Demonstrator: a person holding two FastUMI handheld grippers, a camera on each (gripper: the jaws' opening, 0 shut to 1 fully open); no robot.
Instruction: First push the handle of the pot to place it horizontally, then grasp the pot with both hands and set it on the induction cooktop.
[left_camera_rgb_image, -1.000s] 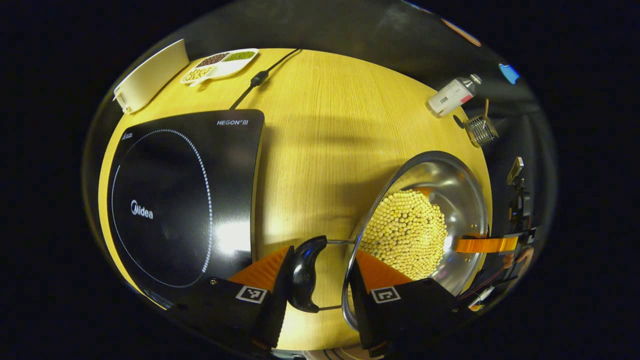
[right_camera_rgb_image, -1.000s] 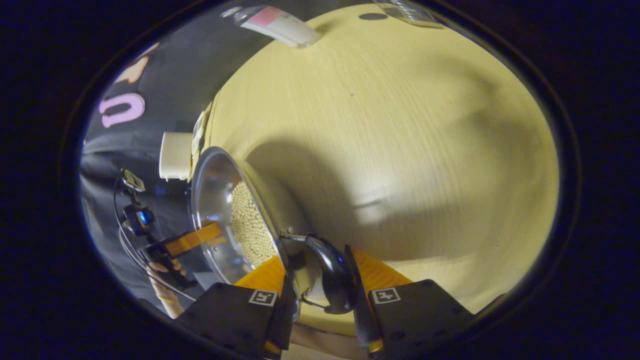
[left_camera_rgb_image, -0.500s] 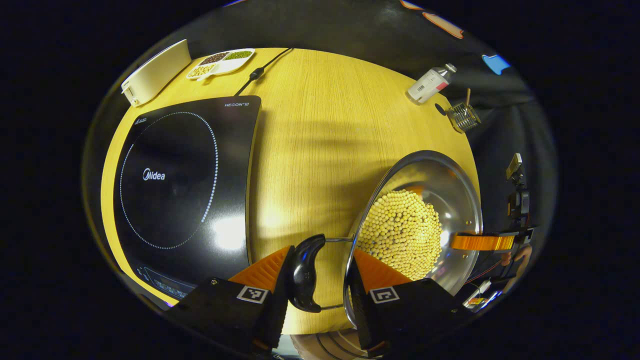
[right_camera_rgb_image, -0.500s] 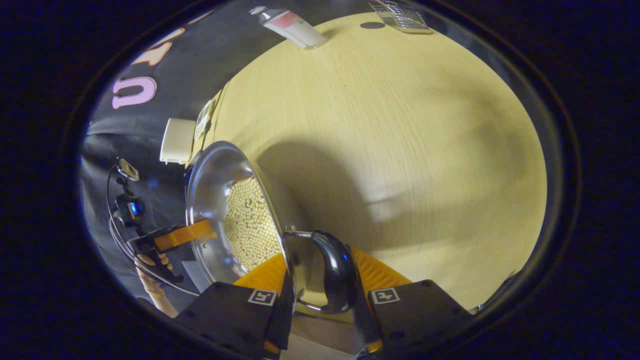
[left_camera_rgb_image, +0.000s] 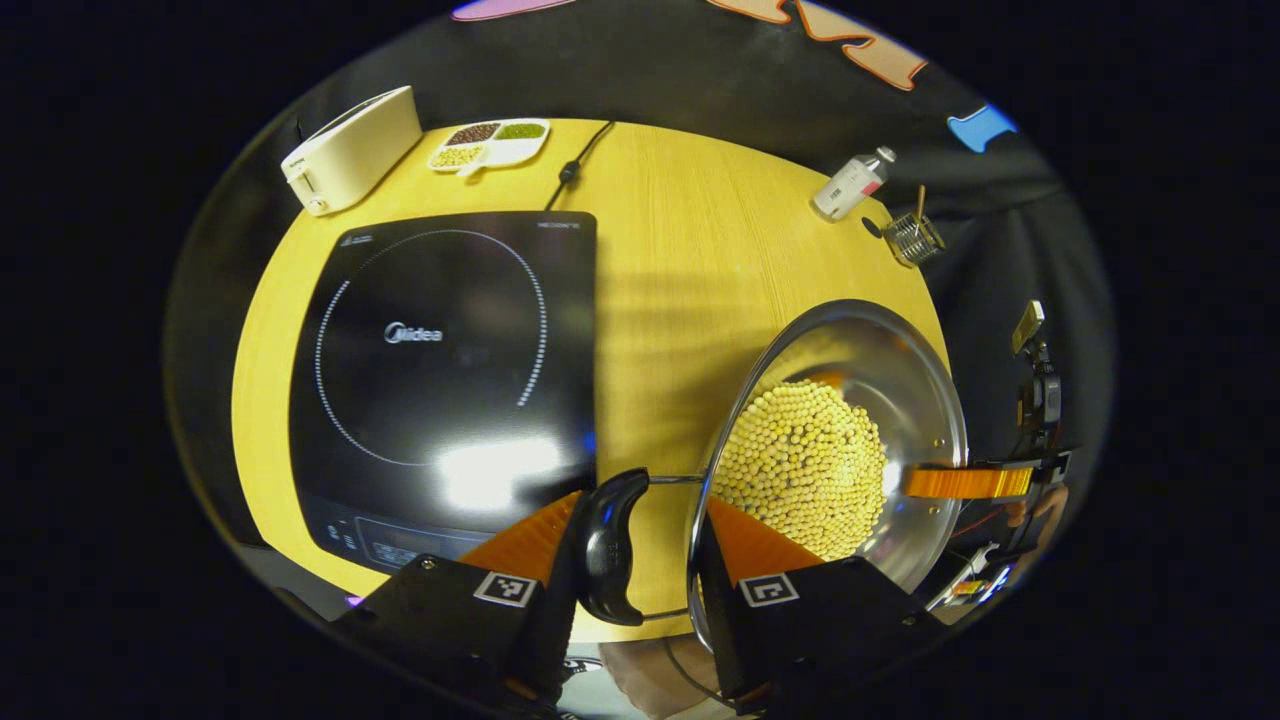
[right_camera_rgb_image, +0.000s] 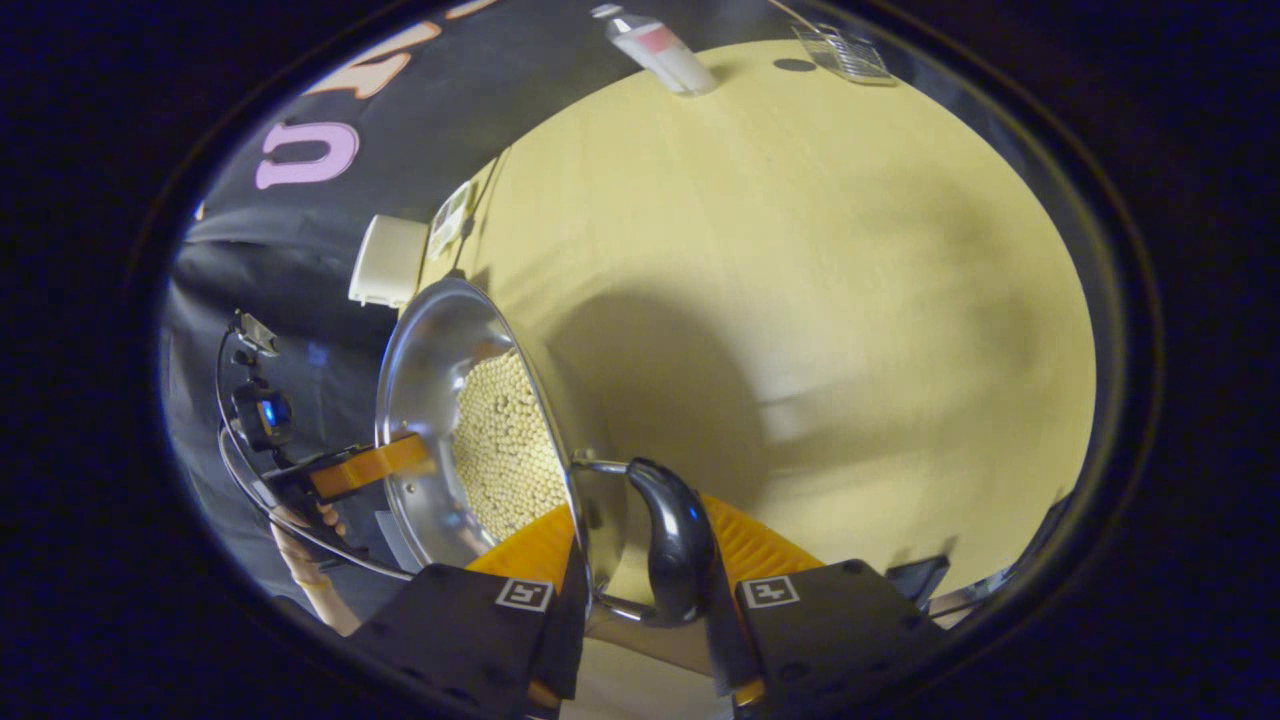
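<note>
- left gripper (left_camera_rgb_image: 630, 545): jaws pinching the pot's near side handle (left_camera_rgb_image: 608, 545); 1 finger sits outside the black grip, the other inside the rim against the wall. Reads as a firm clamp.
- right gripper (right_camera_rgb_image: 640, 565): same hold on the opposite side handle (right_camera_rgb_image: 678, 540), 1 finger inside the rim, 1 outside the grip. Its far end also shows in the left gripper view at the pot's other edge (left_camera_rgb_image: 965, 483).
- pot (left_camera_rgb_image: 900, 390): steel, part full of small yellow beans (left_camera_rgb_image: 805, 465), held between the 2 grippers. It looks lifted off the table (left_camera_rgb_image: 680, 250), with its shadow cast on the wood in the right gripper view; contact with the table cannot be fully ruled out.
- key relation: the induction cooktop (left_camera_rgb_image: 450, 370) lies to the left of the pot in the left gripper view, near but with a strip of bare wood between. So the left gripper is the nearer 1 and leads the carry.
- pot's handle-to-handle axis runs roughly in line with the travel toward the cooktop, judged from both views.
- next move, by my guess: shift sideways to centre over the ring (left_camera_rgb_image: 430, 345), keep level so beans stay in, then lower.
</note>
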